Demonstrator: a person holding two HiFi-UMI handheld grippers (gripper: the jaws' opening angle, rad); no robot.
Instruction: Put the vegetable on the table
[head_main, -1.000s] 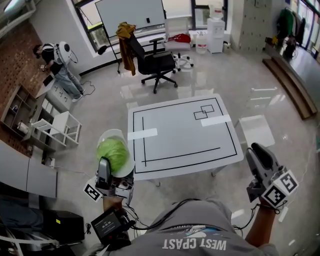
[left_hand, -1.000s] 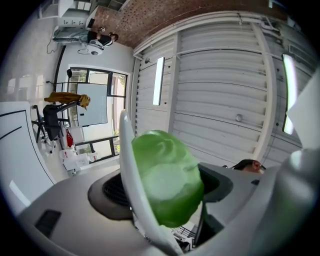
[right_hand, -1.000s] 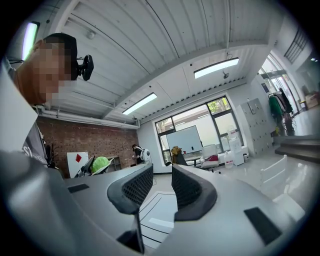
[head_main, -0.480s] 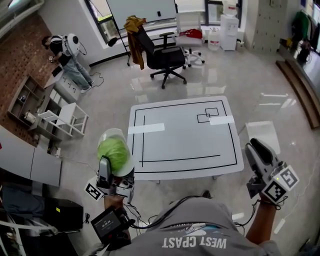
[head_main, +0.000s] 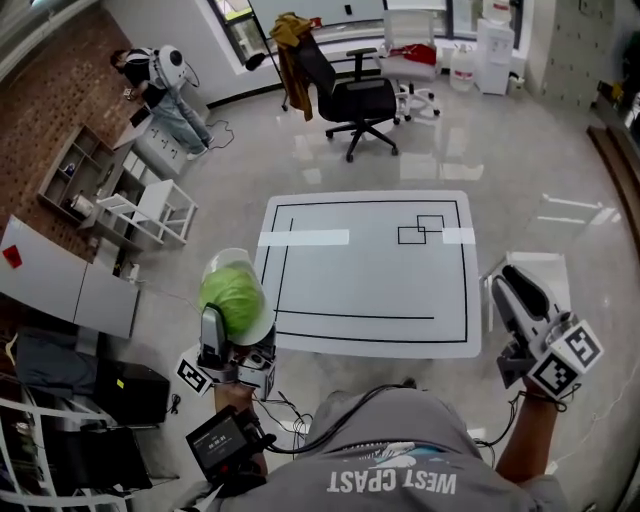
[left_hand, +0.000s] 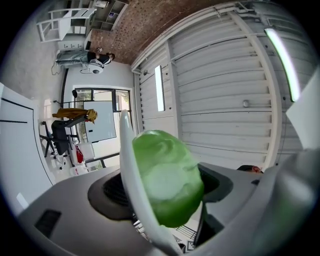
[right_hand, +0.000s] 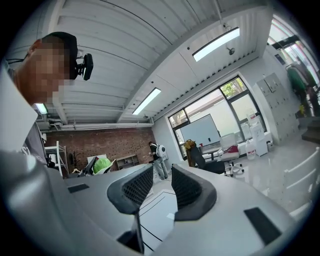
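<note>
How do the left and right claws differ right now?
The left gripper has its jaws wide, clamped on a white bowl with a green vegetable in it. The right gripper has its jaws barely apart, with nothing between them. The left gripper tilts up toward the ceiling, while the right gripper points level across the room. Both carry a marker cube and are beside the table.

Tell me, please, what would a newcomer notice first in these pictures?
The bright green cabbage stands out first: it sits in a white bowl gripped by the left claw, just off the left edge of the white table. The table, marked with black lines and tape strips, has nothing on it. The right claw, at the table's right side, holds nothing.
</note>
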